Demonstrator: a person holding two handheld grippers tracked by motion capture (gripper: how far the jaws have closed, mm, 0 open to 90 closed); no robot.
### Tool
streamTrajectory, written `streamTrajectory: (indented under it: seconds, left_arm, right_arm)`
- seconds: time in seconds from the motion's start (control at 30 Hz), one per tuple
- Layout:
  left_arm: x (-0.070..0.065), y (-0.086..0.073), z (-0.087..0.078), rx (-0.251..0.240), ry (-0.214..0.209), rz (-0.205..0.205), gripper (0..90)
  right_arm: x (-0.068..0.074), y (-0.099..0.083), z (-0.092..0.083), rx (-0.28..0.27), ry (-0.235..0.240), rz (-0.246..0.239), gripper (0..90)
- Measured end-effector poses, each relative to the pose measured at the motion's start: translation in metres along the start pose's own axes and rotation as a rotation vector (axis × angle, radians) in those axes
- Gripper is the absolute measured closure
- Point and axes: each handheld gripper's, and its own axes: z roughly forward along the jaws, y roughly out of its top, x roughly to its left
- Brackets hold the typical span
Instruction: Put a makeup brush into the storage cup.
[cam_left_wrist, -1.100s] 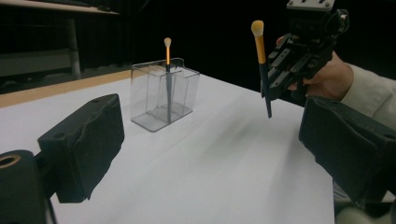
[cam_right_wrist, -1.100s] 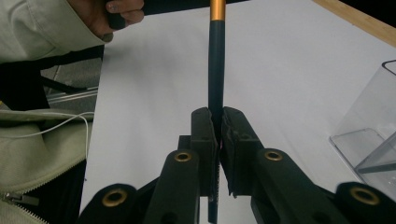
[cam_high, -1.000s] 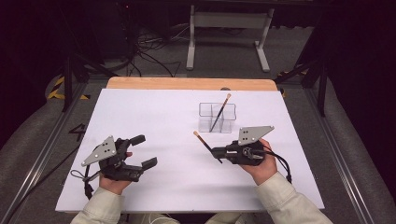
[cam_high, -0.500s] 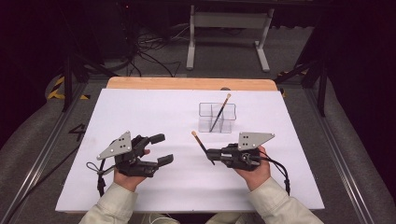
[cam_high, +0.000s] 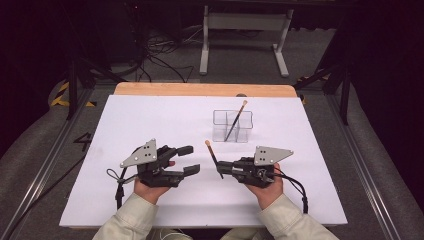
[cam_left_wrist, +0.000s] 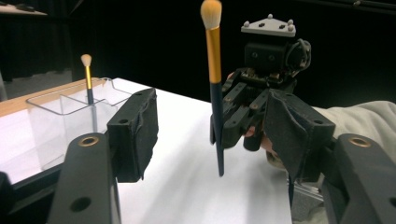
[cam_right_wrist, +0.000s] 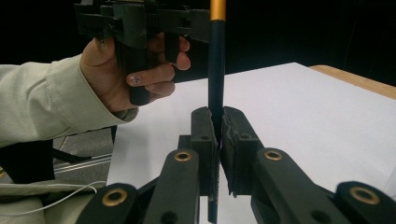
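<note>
Right gripper clamps a makeup brush; left gripper faces it with jaws apart.

From above, the right gripper (cam_high: 223, 168) pinches a brush (cam_high: 214, 158) by its dark handle, above the white table (cam_high: 150, 115); its pale tip points toward a clear box (cam_high: 232, 126), where a second brush (cam_high: 235, 120) leans. The left gripper (cam_high: 188, 160) sits just beside, its jaws having just been closing with nothing between them. In the left gripper view, the brush (cam_left_wrist: 214, 88) stands upright between the spread pads, farther off. In the right gripper view, both pads press together on the handle (cam_right_wrist: 216, 79).
</note>
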Motion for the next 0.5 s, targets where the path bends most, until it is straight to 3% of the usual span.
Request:
streamTrajectory:
  seconds: [0.5]
  left_arm:
    - [-0.004,0.0,0.018,0.043,0.014,0.001,61.4]
  right_arm:
    - [0.001,-0.006,0.007,0.01,0.006,0.015,83.9]
